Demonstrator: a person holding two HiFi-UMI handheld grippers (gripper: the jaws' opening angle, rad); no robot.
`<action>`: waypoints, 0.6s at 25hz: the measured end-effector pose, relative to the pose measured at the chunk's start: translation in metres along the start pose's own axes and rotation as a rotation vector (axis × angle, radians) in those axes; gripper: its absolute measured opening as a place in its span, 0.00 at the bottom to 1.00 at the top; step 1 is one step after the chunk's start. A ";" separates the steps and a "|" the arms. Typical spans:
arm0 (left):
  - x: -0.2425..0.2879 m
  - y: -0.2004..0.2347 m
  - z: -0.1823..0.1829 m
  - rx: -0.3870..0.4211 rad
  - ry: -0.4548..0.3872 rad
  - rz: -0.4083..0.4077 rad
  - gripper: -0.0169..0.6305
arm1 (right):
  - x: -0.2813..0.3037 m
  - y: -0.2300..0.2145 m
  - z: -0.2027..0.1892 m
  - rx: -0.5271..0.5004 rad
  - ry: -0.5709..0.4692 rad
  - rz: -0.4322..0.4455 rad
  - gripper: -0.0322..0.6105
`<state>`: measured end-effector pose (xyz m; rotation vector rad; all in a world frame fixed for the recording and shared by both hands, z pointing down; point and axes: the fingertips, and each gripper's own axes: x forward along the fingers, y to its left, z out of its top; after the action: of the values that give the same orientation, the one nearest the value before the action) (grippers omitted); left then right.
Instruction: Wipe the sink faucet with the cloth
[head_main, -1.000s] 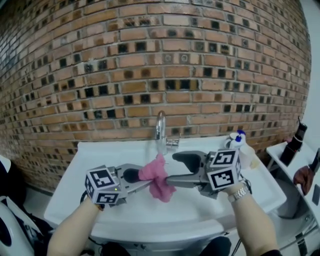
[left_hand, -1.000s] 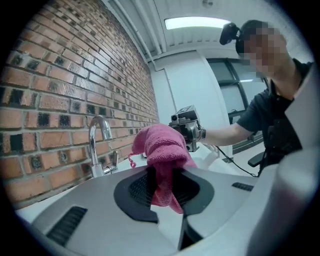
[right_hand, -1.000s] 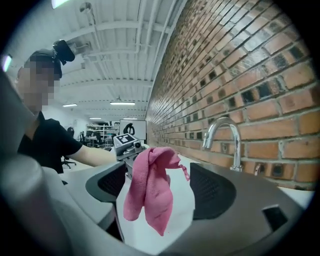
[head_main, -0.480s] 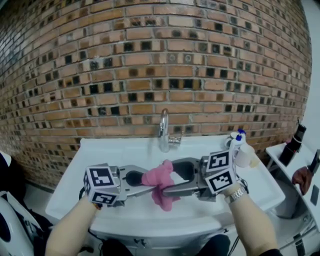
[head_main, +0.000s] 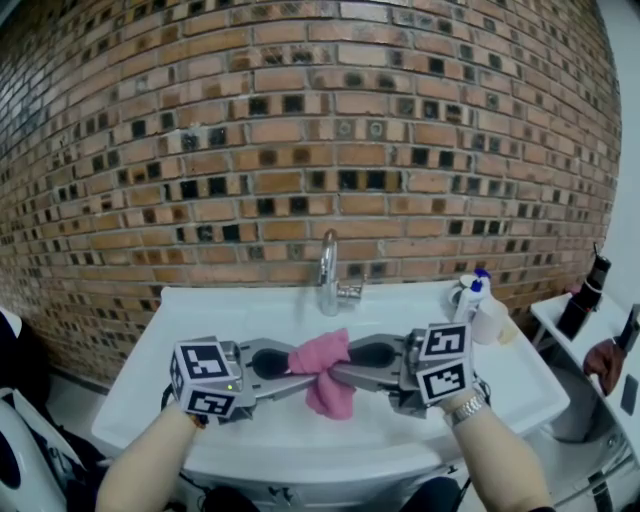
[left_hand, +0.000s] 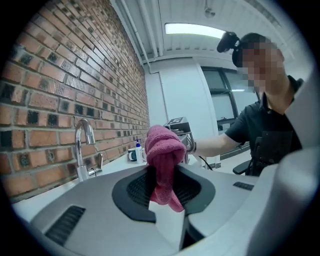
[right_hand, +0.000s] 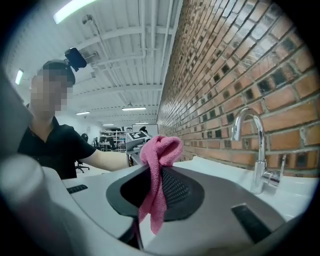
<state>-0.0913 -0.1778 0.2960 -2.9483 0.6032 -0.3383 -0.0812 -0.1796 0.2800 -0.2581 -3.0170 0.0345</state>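
You are holding the pink cloth (head_main: 322, 355) over the white sink (head_main: 190, 330). Your left gripper (head_main: 300, 378) is clamping it from one side, and your right gripper (head_main: 338, 376) is closing its jaws on it from the other, with the fabric pinched between them. The two grippers are meeting tip to tip, the cloth is bunching above the jaws and hanging below them, and the faucet (head_main: 328, 268) is standing behind, apart from the cloth.

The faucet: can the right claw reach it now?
Probably yes. The right claw, closing on the pink cloth, has only bare sink before the faucet, though the left claw grips the cloth too.
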 end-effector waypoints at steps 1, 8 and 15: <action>0.000 0.004 0.001 0.000 -0.007 0.016 0.17 | -0.002 -0.003 0.002 -0.007 -0.014 -0.019 0.15; -0.011 0.041 -0.005 -0.038 -0.063 0.145 0.19 | -0.035 -0.042 0.032 -0.049 -0.149 -0.238 0.14; -0.005 0.084 -0.031 -0.110 -0.107 0.328 0.18 | -0.054 -0.090 0.064 -0.177 -0.174 -0.534 0.14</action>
<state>-0.1351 -0.2550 0.3119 -2.8731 1.1007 -0.1161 -0.0509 -0.2781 0.2134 0.5670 -3.1503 -0.2677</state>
